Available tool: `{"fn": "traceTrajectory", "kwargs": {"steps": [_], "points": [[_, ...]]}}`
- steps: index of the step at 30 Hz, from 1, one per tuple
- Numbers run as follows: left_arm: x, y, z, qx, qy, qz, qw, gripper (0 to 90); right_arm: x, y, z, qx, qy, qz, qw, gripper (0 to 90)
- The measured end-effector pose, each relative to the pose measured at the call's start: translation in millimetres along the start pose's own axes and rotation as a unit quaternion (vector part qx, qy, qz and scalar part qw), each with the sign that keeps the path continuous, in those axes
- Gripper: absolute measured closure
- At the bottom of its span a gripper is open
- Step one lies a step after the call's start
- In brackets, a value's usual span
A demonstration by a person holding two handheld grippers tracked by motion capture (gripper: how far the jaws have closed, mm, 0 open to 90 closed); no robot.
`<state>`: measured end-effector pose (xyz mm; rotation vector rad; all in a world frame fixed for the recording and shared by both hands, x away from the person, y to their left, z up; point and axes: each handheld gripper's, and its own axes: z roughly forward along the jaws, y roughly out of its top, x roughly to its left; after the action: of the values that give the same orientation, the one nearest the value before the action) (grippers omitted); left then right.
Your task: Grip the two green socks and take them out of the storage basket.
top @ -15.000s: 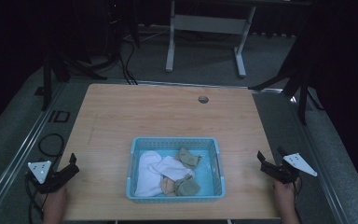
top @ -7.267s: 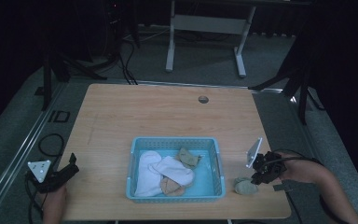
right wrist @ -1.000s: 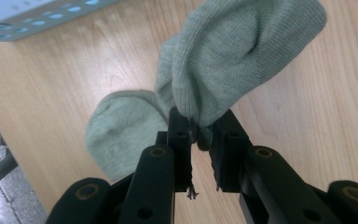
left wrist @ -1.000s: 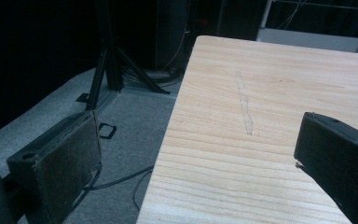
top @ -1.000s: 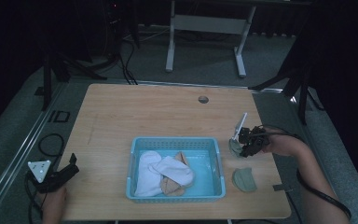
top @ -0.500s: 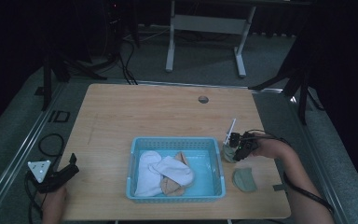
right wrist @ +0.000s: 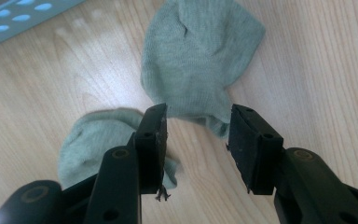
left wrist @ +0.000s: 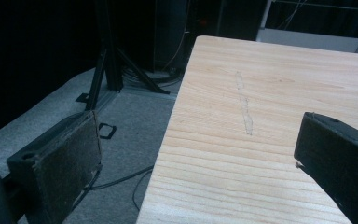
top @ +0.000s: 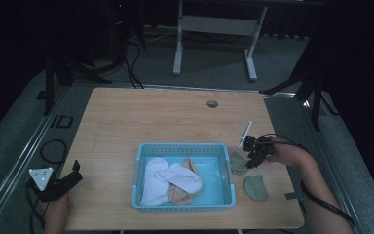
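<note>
From the high view, the right gripper (top: 254, 152) hangs just over a green sock (top: 238, 163) that lies on the table (top: 175, 117) right of the blue basket (top: 184, 149). Its jaws have just been opening, so this looks like a sock set down on purpose beside its match, the second green sock (top: 255, 187) a little nearer the person. White and tan socks (top: 173, 181) are still piled in the basket, likely waiting to be sorted. The left gripper (top: 65, 181) rests at the near left corner, well apart from the work.

In the left gripper view its jaws stand wide, nothing between them, over bare table edge and floor.

In the right gripper view the jaws are spread and pinch nothing. One green sock (right wrist: 200, 56) lies just beyond them, the other (right wrist: 98, 140) partly behind the left jaw; the two socks nearly touch. The basket's rim sits at the far left corner, out of the way.
</note>
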<state>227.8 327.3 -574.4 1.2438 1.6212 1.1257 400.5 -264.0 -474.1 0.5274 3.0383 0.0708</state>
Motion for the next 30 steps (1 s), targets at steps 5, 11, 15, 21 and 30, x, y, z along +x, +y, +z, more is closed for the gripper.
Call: {"fn": "traceTrajectory", "kwargs": {"steps": [5, 11, 15, 21, 30], "points": [[0.0, 0.0, -0.1, 0.000, 0.001, 0.000, 1.0000, 0.7, 1.7, -5.2, -1.3, -0.006, 0.002, 0.001, 1.0000, 52.9], [-0.1, 0.0, 0.0, 0.000, 0.001, 0.000, 1.0000, 0.7, 4.0, -23.4, -9.2, -0.025, -0.013, 0.020, 0.9994, 50.5], [-0.1, 0.0, 0.0, 0.000, 0.001, 0.001, 1.0000, 0.7, 2.7, -39.9, -9.7, -0.043, -0.016, 0.038, 0.9982, 50.5], [-0.2, 0.1, 0.2, 0.001, 0.002, 0.000, 1.0000, 0.7, -0.1, -65.4, -5.7, -0.068, -0.022, 0.076, 0.9946, 50.5], [-0.3, 0.1, 0.3, 0.001, 0.002, 0.000, 1.0000, 0.7, -3.3, -96.9, 3.7, -0.104, -0.048, 0.141, 0.9833, 49.4]]}}
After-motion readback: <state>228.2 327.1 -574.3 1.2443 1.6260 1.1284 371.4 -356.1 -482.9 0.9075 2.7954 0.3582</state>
